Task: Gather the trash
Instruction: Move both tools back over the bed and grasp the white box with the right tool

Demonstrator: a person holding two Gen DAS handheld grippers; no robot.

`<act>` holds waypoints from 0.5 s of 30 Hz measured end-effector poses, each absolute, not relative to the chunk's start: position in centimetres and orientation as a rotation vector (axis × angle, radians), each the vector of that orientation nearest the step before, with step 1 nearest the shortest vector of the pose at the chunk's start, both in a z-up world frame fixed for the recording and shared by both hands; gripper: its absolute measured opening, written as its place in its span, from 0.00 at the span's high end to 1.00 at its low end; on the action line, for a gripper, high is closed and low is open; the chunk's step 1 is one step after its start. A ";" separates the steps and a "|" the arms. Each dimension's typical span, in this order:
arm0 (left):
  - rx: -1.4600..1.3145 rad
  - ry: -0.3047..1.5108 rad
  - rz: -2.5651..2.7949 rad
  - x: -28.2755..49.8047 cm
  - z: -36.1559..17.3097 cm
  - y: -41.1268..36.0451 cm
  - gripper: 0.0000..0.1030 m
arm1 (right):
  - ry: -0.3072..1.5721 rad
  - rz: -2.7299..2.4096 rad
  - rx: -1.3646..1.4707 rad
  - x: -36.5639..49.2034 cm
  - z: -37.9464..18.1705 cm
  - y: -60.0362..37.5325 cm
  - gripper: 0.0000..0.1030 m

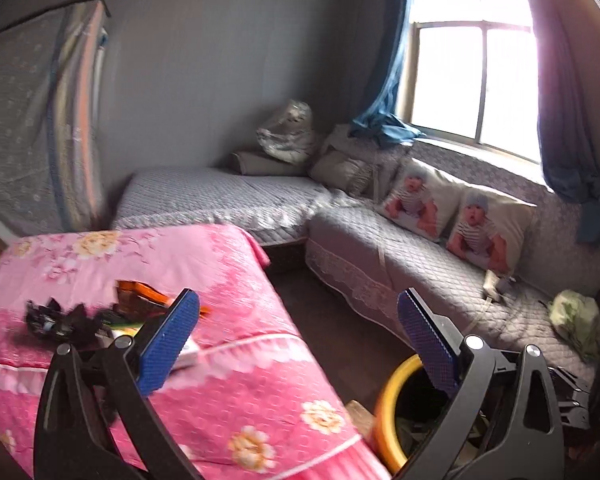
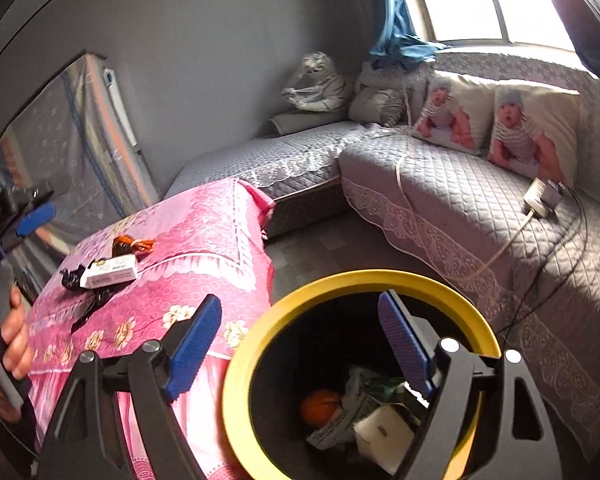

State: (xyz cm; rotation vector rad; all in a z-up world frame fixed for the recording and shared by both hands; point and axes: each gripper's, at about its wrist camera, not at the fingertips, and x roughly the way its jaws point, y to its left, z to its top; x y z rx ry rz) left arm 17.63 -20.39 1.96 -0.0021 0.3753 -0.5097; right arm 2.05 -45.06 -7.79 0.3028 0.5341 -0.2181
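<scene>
A yellow-rimmed black bin [image 2: 360, 280] stands on the floor beside the table with the pink floral cloth [image 2: 204, 232]. Inside it lie an orange [image 2: 320, 406], crumpled paper [image 2: 356, 404] and a white box [image 2: 384, 436]. My right gripper [image 2: 304, 336] hangs open over the bin with nothing between its fingers. On the cloth lie a white carton [image 2: 108, 272], an orange wrapper [image 2: 134, 245] and black crumpled trash [image 1: 60, 320]. My left gripper [image 1: 296, 320] is open and empty above the table's edge; the bin's rim [image 1: 388, 404] shows under it. The right wrist view catches it at the far left [image 2: 32, 216], held by a hand [image 2: 12, 344].
A grey quilted corner sofa [image 2: 452, 184] runs along the wall and under the window, with two printed cushions [image 2: 528, 136], a plush tiger [image 2: 320, 84], a white charger with cables [image 2: 540, 200] and a green bag [image 1: 576, 316]. Dark floor [image 1: 332, 320] lies between table and sofa.
</scene>
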 end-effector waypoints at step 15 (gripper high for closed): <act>-0.067 0.272 0.135 18.7 1.7 3.0 0.08 | 0.640 0.150 -0.114 16.5 -7.2 -23.4 0.25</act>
